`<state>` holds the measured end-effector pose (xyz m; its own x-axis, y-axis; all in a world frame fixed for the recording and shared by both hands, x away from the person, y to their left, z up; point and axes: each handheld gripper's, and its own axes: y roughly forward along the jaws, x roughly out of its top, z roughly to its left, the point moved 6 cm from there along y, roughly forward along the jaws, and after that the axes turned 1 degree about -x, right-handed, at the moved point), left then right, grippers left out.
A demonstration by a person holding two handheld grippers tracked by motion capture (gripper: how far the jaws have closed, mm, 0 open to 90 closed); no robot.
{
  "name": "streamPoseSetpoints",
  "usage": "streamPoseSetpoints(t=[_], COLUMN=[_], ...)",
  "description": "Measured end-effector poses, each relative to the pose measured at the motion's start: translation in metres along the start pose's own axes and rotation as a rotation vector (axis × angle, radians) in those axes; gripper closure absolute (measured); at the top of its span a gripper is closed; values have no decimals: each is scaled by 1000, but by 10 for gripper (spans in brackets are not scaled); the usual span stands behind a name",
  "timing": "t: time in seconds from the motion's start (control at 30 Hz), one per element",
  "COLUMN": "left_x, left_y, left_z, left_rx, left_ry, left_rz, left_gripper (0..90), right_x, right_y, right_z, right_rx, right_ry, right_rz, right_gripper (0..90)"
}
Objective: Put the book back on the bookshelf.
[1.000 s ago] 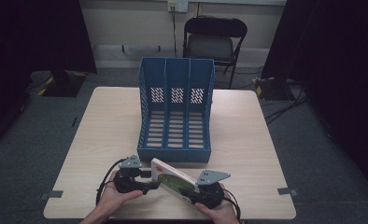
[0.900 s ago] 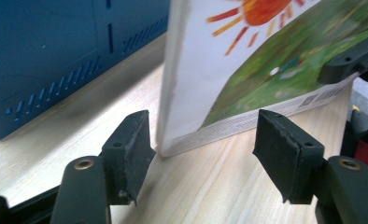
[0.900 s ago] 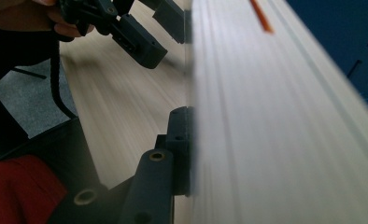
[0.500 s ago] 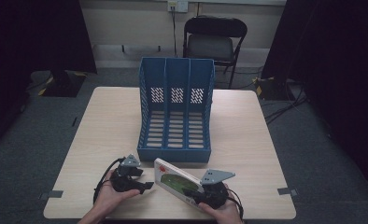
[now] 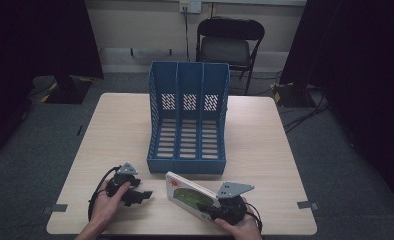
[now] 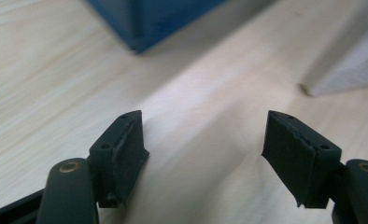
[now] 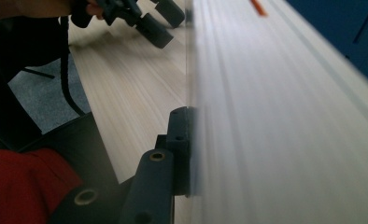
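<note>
The right claw (image 5: 216, 209) is clamped on the near end of a thin white book (image 5: 191, 195); in the right gripper view one black jaw presses flat against the cover, and the book (image 7: 285, 116) runs away from it on edge. Gripping at the end leaves most of the length free, which looks suited to sliding it forward into a slot. The book is tilted up above the near part of the table (image 5: 265, 140), just in front of the blue three-slot file rack (image 5: 189, 120), its far corner pointing toward the rack's open front. The left claw (image 5: 141, 195) rests low on the table well to the left, jaws spread wide with bare wood between them (image 6: 203, 154), holding nothing, probably parked there to stay clear of the book's path or steady it if needed.
</note>
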<state>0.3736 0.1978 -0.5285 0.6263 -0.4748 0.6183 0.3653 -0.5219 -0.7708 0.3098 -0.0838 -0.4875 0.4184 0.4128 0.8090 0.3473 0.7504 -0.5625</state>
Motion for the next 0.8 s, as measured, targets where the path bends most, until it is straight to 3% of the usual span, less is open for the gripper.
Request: streamPoseSetpoints(t=[0.03, 0.07, 0.13, 0.17, 0.2, 0.27, 0.33, 0.8], left_x=[0, -4, -5, -6, -6, -8, -9, -9], left_y=[0, 3, 3, 5, 6, 6, 9, 9], left_z=[0, 5, 7, 8, 9, 9, 9, 9], left_rx=[0, 56, 69, 102, 118, 121, 132, 132], left_ry=[0, 63, 79, 93, 81, 72, 69, 69], left_rz=[0, -28, -20, -31, -55, -72, -133, -134], left_gripper=[266, 218, 183, 164, 143, 134, 107, 102], right_x=[0, 1, 1, 2, 3, 3, 6, 25], right_y=[0, -1, -1, -1, -2, -2, -3, -22], right_z=[0, 1, 2, 3, 4, 5, 5, 11], right_rx=[0, 11, 12, 16, 18, 13, 11, 22], right_ry=[0, -15, -20, -24, -29, -30, -30, -17], right_rz=[0, 7, 9, 11, 13, 15, 5, -63], right_gripper=[765, 765, 764, 765, 765, 765, 765, 765])
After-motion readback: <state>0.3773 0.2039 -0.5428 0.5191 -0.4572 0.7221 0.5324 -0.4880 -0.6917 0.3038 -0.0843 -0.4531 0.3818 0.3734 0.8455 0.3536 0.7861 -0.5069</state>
